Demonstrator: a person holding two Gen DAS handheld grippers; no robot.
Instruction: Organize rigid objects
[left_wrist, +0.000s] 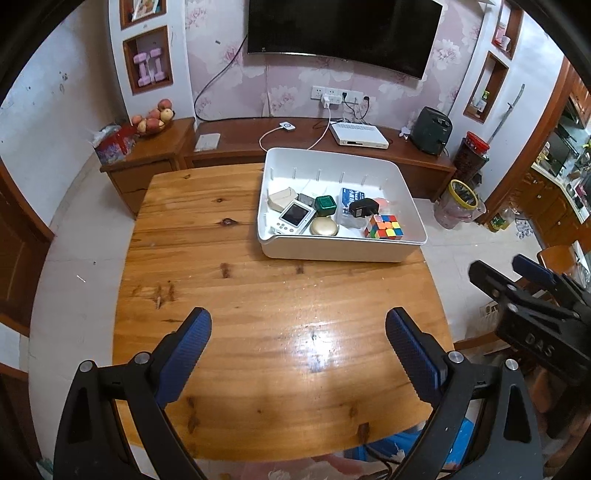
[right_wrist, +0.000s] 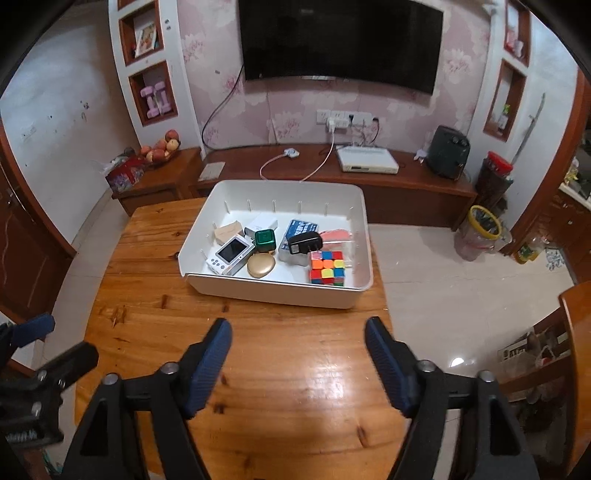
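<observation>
On a wooden table (left_wrist: 229, 295), a white bin (right_wrist: 280, 293) holds a puzzle cube (right_wrist: 327, 267); both the left gripper (left_wrist: 298, 325) and the right gripper (right_wrist: 298, 334) hover wide-jawed, empty.

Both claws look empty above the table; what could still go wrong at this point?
1. The white plastic bin sits at the wooden table's far right edge; a nudge could tip it off.
2. The multicoloured puzzle cube rests by the bin's low front wall and could tumble out.

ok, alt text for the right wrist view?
Open right tongs hover empty over a wooden table. Beyond them, a white bin holds a Rubik's cube, black charger, green box and other small items.
</observation>
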